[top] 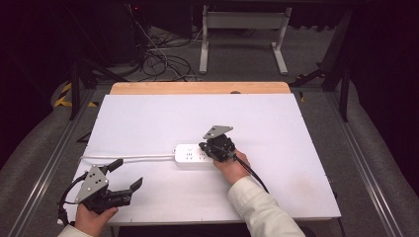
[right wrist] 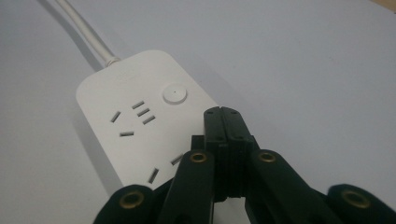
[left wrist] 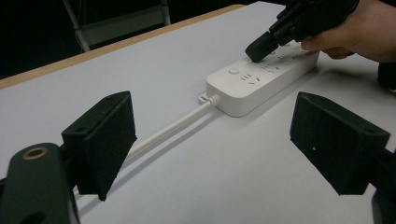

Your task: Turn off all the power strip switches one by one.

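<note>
A white power strip (top: pixel 189 155) lies flat near the middle of the white table, and its white cable (top: pixel 128 158) runs off to the left. My right gripper (top: pixel 211 148) is shut with nothing between its jaws. Its tips (right wrist: pixel 224 115) point down onto the strip's (right wrist: pixel 135 121) top face, just beside the round button (right wrist: pixel 174 94) and the sockets; I cannot tell whether they touch it. My left gripper (top: pixel 126 175) stands wide open and holds nothing near the front left corner. It faces the strip (left wrist: pixel 257 79) and the cable (left wrist: pixel 173 128) from a distance.
The white table top (top: pixel 276 128) has a wooden strip (top: pixel 197 88) along its far edge. Behind it on the floor stand a white table frame (top: pixel 242 29) and a tangle of cables (top: pixel 158 59). Metal rails run along both sides of the table.
</note>
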